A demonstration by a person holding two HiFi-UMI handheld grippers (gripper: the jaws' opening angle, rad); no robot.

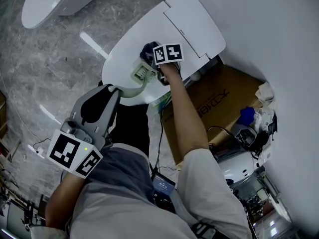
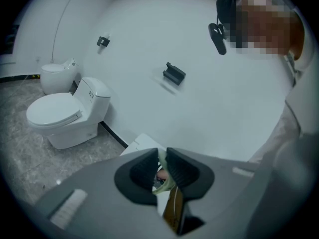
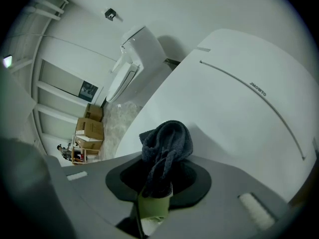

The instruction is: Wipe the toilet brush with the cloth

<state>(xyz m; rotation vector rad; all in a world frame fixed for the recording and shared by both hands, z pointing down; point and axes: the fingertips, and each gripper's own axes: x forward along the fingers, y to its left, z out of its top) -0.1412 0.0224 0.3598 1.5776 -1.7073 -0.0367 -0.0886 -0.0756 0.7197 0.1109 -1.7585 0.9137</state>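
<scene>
Grip status first. Left gripper: jaws closed on the thin pale green handle of the toilet brush, near its lower end. Holding it that far back leaves the brush head and most of the curved handle free for wiping. It also lets this gripper act as a fixed support.

Right gripper: jaws clamped on a bunched dark blue cloth, with a good wad protruding past the jaw tips (the wad is the working surface, so the hard jaws need not touch the brush). In the right gripper view a pale green part of the brush sits directly under the cloth, touching it. I judge the wiping step to be under way at the head end.

Position of the work: the brush is held in the air, head end out over the closed white toilet lid, and as far as I can tell it is not resting on the lid. Working above the lid probably serves to catch drips before they reach the marble-patterned floor.

Surroundings: a cardboard box stands just beside the toilet on the person's right. A second toilet stands well apart along the wall. Neither is involved.

Next move, as a judgement: steady the left gripper and draw the cloth along the handle toward it. Risk: the thin handle may twist in the left jaws.
</scene>
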